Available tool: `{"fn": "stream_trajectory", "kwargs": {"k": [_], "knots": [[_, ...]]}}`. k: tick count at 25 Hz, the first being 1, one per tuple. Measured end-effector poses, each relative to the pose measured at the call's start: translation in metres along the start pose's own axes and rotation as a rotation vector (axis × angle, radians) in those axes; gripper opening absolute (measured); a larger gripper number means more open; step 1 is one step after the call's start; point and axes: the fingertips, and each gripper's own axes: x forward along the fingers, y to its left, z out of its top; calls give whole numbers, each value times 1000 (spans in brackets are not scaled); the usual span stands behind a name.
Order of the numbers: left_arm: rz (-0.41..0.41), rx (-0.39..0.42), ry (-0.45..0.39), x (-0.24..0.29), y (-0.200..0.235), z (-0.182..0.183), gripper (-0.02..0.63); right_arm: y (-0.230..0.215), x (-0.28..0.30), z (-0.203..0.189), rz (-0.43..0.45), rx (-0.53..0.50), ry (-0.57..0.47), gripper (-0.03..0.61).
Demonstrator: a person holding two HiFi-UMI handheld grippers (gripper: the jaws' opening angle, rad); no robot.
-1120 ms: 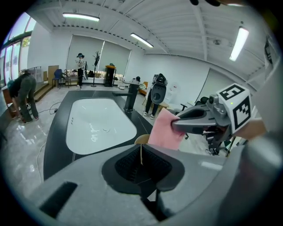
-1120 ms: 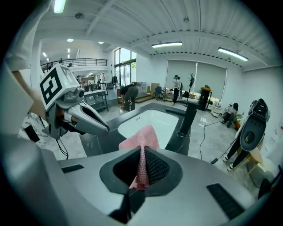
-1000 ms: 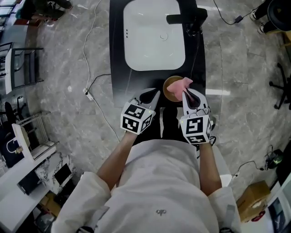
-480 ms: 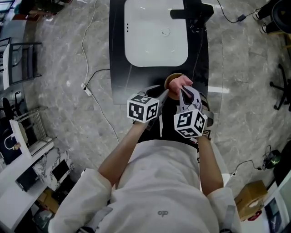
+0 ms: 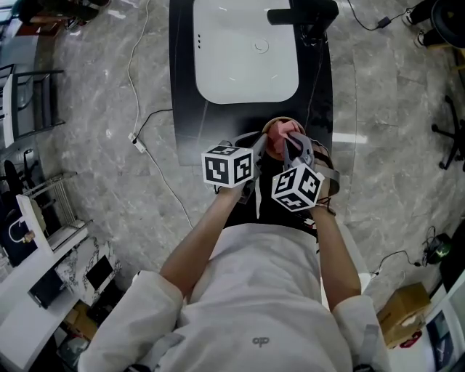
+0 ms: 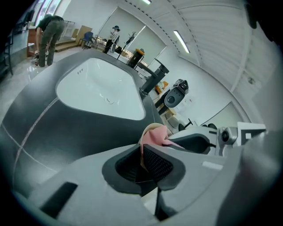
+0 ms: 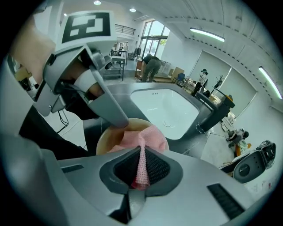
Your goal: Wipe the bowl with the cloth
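A tan bowl (image 5: 268, 131) stands on the dark counter in front of the sink, with a pink cloth (image 5: 282, 135) bunched inside it. My right gripper (image 5: 291, 150) is shut on the cloth (image 7: 148, 134) and holds it down in the bowl (image 7: 105, 140). My left gripper (image 5: 260, 149) reaches in from the left, and its jaws are closing. The bowl's thin near-left rim (image 6: 143, 148) stands between its pads (image 6: 154, 161), which press on it. In the right gripper view a left finger (image 7: 109, 109) meets the rim.
A white sink (image 5: 247, 51) with a black faucet (image 5: 301, 14) lies just beyond the bowl in the dark counter (image 5: 190, 127). Cables (image 5: 142, 145) trail over the marble floor at left. People stand far off in the room (image 6: 49, 31).
My left gripper has swung right from beside the bowl onto its left rim. My right gripper has pushed forward with the cloth, deeper into the bowl.
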Motion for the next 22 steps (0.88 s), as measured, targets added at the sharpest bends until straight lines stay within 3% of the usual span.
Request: {"fn": "stream_trajectory", "kwargs": {"k": [4, 14, 22], "knots": [[7, -20, 17, 0, 1, -2, 22, 8, 9, -9, 9, -51, 58, 15], [28, 22, 60, -4, -7, -8, 23, 14, 22, -22, 12, -188, 182, 15], [4, 61, 109, -2, -14, -19, 23, 30, 30, -8, 51, -321, 173, 15]]}}
